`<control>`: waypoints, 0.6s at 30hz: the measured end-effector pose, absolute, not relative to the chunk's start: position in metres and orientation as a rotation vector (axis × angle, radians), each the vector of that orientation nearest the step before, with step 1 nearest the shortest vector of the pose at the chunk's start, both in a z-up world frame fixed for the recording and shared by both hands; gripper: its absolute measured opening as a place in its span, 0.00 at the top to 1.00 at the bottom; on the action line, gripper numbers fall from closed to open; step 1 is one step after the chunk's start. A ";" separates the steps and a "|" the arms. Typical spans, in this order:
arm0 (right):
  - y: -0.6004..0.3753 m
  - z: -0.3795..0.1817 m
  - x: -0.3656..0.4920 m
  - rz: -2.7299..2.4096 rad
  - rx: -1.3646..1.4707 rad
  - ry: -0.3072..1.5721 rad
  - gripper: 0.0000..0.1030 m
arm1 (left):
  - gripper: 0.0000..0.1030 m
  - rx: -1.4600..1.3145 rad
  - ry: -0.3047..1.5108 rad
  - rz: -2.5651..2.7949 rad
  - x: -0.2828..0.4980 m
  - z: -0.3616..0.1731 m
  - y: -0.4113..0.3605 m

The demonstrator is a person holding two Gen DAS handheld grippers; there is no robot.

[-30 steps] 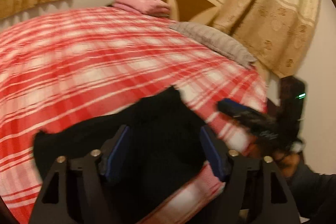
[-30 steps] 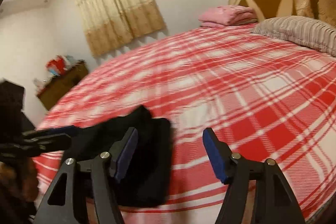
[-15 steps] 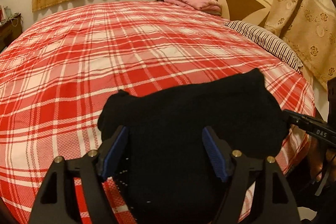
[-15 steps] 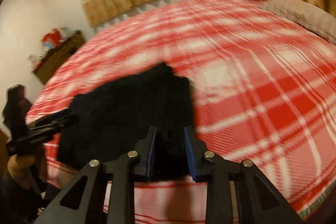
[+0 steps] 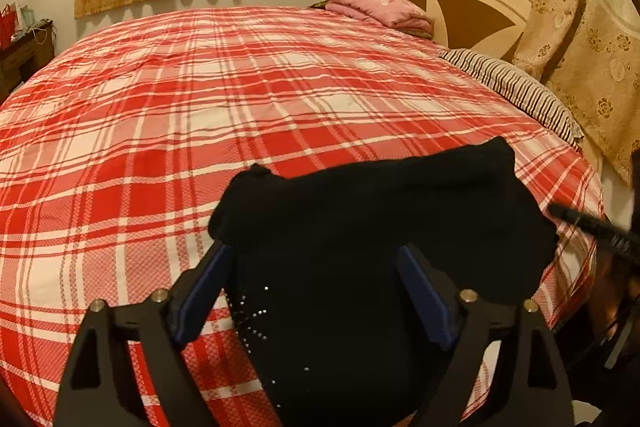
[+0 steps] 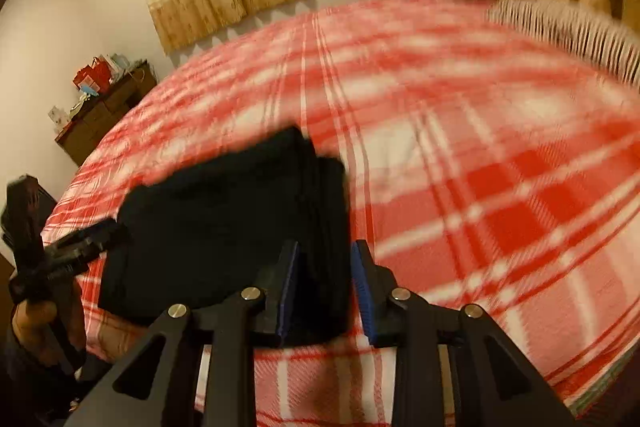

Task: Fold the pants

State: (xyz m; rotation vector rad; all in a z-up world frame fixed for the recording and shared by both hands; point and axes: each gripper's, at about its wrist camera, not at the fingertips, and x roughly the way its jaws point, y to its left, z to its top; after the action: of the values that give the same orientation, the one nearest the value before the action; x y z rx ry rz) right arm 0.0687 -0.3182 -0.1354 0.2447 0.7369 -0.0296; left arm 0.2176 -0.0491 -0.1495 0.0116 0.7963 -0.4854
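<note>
A: Where are the pants [image 5: 384, 239] right now?

B: They lie on the red plaid bedspread [image 5: 200, 115], at the near edge of the bed, folded into a thick black bundle. A scatter of small shiny studs shows on the cloth close to the left gripper [image 5: 316, 291]

A: How does that left gripper stand?

B: Its jaws are wide apart and have just been opening further. The bundle lies under and between the blue pads [image 5: 196, 299], but the pads do not press on it, so it holds nothing

A: And the right gripper [image 6: 325, 293]?

B: Its jaws are much narrower and have eased open a little just now. The right-hand edge of the folded pants [image 6: 236, 227] sits between its pads [image 6: 366, 291]. The view is blurred there, so I cannot tell whether the pads squeeze the cloth or only stand beside it

A: Can each side see the other?

B: Yes. In the right wrist view the left gripper [image 6: 96, 239] comes in low from the left, touching or just over the far corner of the bundle, with the person's hand [image 6: 36, 323] around its handle. In the left wrist view a dark finger of the right gripper [image 5: 588, 227] reaches in from the right edge

A: What else is on the bed?

B: A striped pillow [image 5: 516, 91] by the headboard [image 5: 472, 7], and folded pink bedding [image 5: 380, 5] at the far corner
</note>
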 end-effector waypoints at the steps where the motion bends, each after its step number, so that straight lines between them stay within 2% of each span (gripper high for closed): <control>1: -0.314 -0.127 0.068 -0.024 0.225 0.705 0.65 | 0.13 0.012 0.796 -0.487 0.217 -0.150 -0.050; 3: -0.300 -0.109 0.072 0.020 0.191 0.649 0.49 | 0.11 0.017 0.796 -0.488 0.216 -0.150 -0.052; 4: -0.294 -0.103 0.076 0.046 0.181 0.639 0.48 | 0.09 0.021 0.798 -0.487 0.216 -0.151 -0.052; 9: -0.251 -0.102 0.110 0.181 0.075 0.642 0.47 | 0.08 0.048 0.809 -0.477 0.215 -0.154 -0.055; 12: -0.243 -0.115 0.132 0.196 0.057 0.687 0.47 | 0.04 0.058 0.815 -0.472 0.214 -0.155 -0.055; 18: -0.281 -0.154 0.161 0.119 0.201 0.830 0.47 | 0.04 0.052 0.833 -0.474 0.215 -0.160 -0.054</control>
State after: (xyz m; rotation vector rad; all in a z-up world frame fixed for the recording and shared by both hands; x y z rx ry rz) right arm 0.1608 -0.2815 -0.1537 0.2007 0.8302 0.1188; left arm 0.2145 -0.0541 -0.1604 0.0515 0.8325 -0.4745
